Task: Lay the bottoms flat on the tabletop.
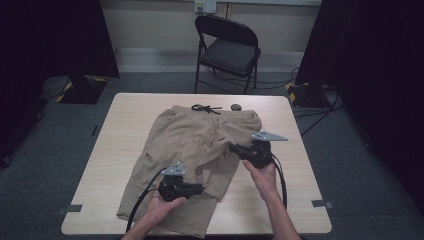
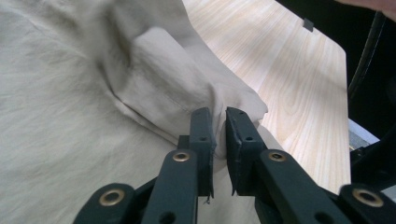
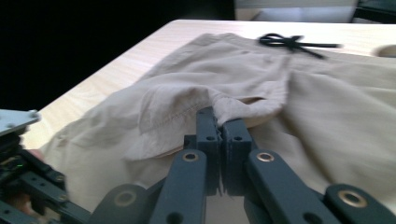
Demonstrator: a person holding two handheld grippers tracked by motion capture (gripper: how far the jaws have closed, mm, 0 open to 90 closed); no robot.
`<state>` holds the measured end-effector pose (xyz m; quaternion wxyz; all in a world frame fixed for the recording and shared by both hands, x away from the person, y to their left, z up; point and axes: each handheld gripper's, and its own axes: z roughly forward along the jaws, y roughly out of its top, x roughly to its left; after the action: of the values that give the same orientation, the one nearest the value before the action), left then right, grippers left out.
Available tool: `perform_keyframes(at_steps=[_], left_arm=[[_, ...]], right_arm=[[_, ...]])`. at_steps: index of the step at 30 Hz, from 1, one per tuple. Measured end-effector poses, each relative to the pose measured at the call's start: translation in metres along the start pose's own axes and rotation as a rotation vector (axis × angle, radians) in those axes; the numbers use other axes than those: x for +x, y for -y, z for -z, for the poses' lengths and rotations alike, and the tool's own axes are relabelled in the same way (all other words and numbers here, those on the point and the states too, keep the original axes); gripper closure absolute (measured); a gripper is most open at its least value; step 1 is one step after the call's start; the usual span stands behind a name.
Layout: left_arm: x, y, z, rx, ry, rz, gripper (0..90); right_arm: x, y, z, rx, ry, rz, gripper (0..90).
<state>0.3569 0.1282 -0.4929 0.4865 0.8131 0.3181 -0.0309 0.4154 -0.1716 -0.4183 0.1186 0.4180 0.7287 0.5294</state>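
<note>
Tan shorts (image 1: 185,140) lie spread on the wooden table (image 1: 130,110), waistband at the far side with a black drawstring (image 1: 206,108). My left gripper (image 1: 200,189) rests over the near part of the shorts, pointing right. In the left gripper view its jaws pinch a fold of the pale cloth (image 2: 154,79) at the left gripper (image 2: 219,135). My right gripper (image 1: 234,148) points left at the shorts' right leg. In the right gripper view the right gripper (image 3: 220,122) is shut on a bunched hem of the shorts (image 3: 196,100), lifted slightly off the table.
A small dark round object (image 1: 236,106) sits by the waistband. A black folding chair (image 1: 227,47) stands behind the table. Tape marks (image 1: 322,203) sit near the front corners. Bare tabletop lies to the left and right of the shorts.
</note>
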Motion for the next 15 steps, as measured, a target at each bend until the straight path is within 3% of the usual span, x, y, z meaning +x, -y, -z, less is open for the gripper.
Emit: perform_keyframes(at_steps=[4, 7, 10, 15], left_arm=[[0.000, 0.001, -0.003, 0.021, -0.016, -0.009, 79.1], [-0.001, 0.001, -0.004, 0.025, -0.001, -0.012, 75.5], [-0.001, -0.001, -0.001, 0.002, 0.020, -0.006, 67.2], [0.004, -0.003, 0.010, -0.059, 0.024, 0.020, 63.3]], right_arm=[[-0.024, 0.005, 0.011, 0.006, 0.061, -0.033, 88.2], [-0.038, 0.009, 0.015, 0.026, 0.097, -0.050, 88.2], [-0.043, 0.009, 0.018, 0.025, 0.106, -0.054, 88.2], [-0.048, 0.009, 0.019, 0.023, 0.123, -0.058, 88.2]])
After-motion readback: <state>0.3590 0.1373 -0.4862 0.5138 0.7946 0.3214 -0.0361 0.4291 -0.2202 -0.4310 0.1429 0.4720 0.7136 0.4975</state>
